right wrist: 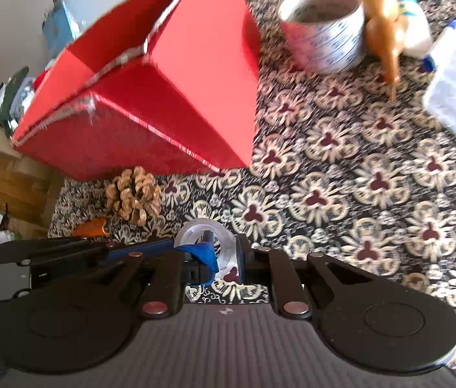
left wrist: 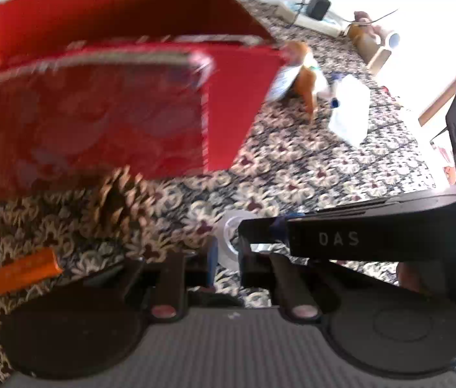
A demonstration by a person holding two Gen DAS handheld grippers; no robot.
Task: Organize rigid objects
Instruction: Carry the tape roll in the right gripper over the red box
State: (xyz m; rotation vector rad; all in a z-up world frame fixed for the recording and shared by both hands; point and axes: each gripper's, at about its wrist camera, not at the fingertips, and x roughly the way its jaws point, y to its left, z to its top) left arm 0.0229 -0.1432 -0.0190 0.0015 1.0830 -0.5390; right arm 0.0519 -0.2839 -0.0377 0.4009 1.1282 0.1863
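A small clear tape roll (left wrist: 228, 226) (right wrist: 195, 231) lies on the flower-patterned carpet, just in front of a red open box (left wrist: 105, 103) (right wrist: 169, 97). In the left wrist view my left gripper (left wrist: 228, 255) is shut on the roll's wall, which sits between its blue pads. My right gripper (left wrist: 244, 229) reaches in from the right and meets the same roll. In the right wrist view my right gripper (right wrist: 224, 255) is shut on the roll's near wall, one finger in the hole. The left gripper (right wrist: 202, 252) comes in from the left, its blue-taped tip at the roll.
A pine cone (left wrist: 114, 200) (right wrist: 134, 195) and an orange bar (left wrist: 27, 270) (right wrist: 92, 226) lie left of the roll. Farther off are a blue-and-white wide tape roll (right wrist: 323, 29), a brown wooden figure (right wrist: 383, 29), a white bottle (right wrist: 417, 29) and a clear plastic box (left wrist: 350, 110) (right wrist: 454, 74).
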